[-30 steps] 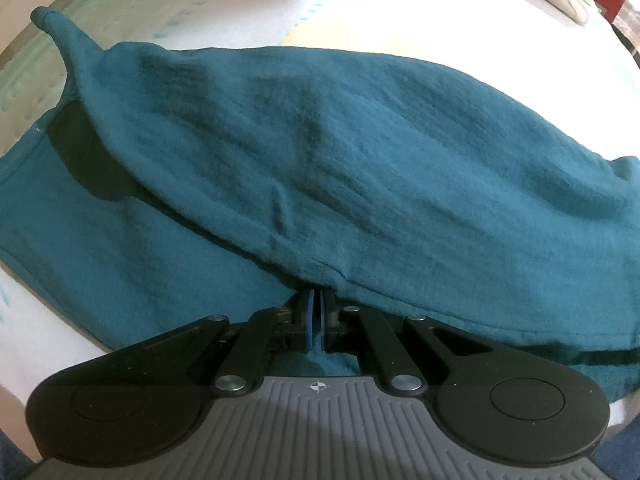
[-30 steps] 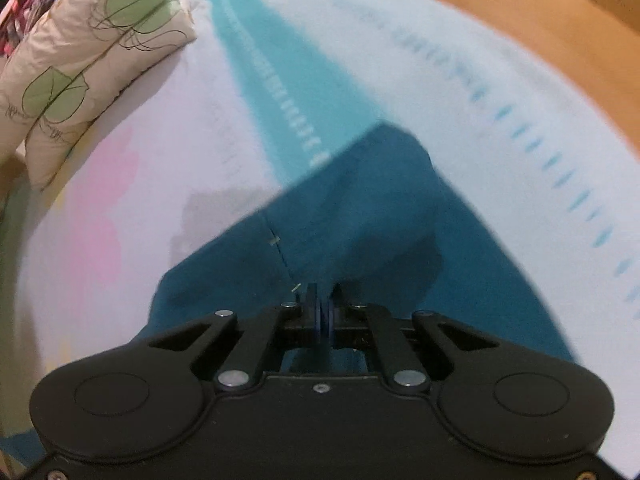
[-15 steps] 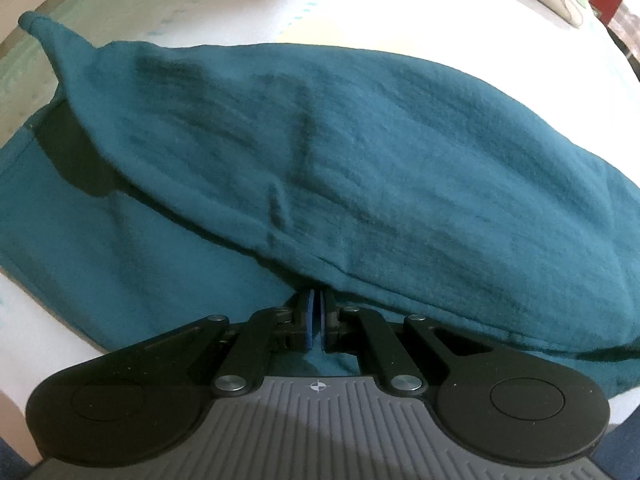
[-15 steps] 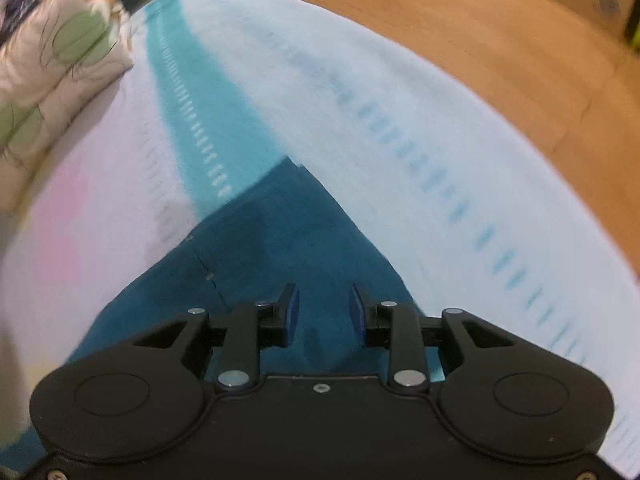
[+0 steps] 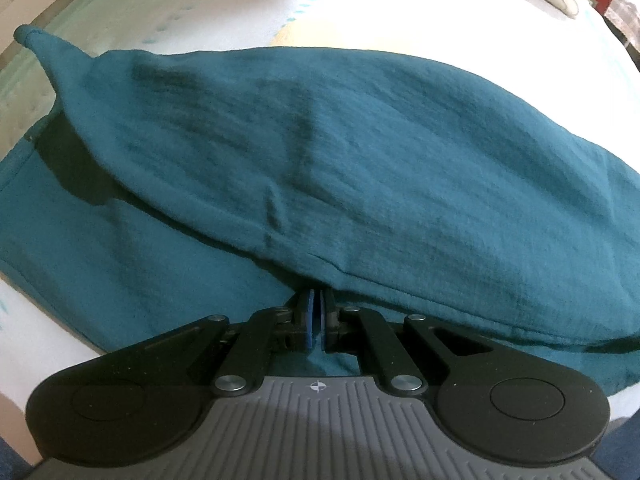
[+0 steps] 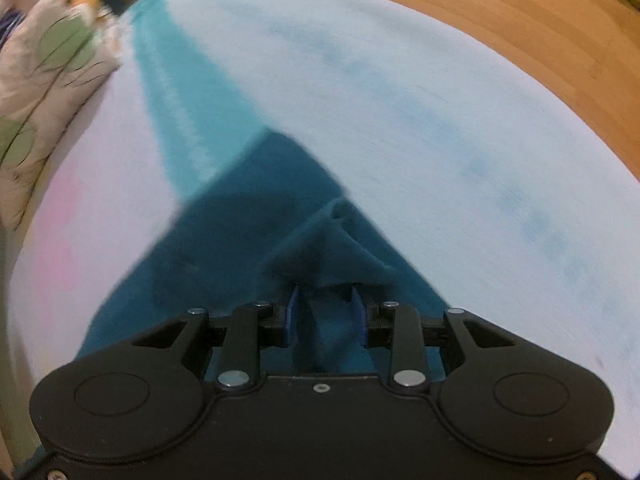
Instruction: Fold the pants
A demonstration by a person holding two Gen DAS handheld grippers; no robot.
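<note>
The left gripper has its blue pads pressed together on the edge of the teal pants, pinching the upper layer of cloth where it folds over the layer beneath. That upper layer is draped across the lower one, with a pointed corner of fabric sticking up toward the far left of the bed (its sheet is pale, with faint stripes).

The right gripper has its pads spread apart, not pressing on anything, and a ridge of the pants rises up between them. In the right wrist view the cloth narrows to a blunt end lying on the bed sheet, over a turquoise stripe and close to the bed's right edge, beyond which a wooden floor shows. A pillow with green leaf shapes sits at the far left corner of the bed. This view is blurred.
</note>
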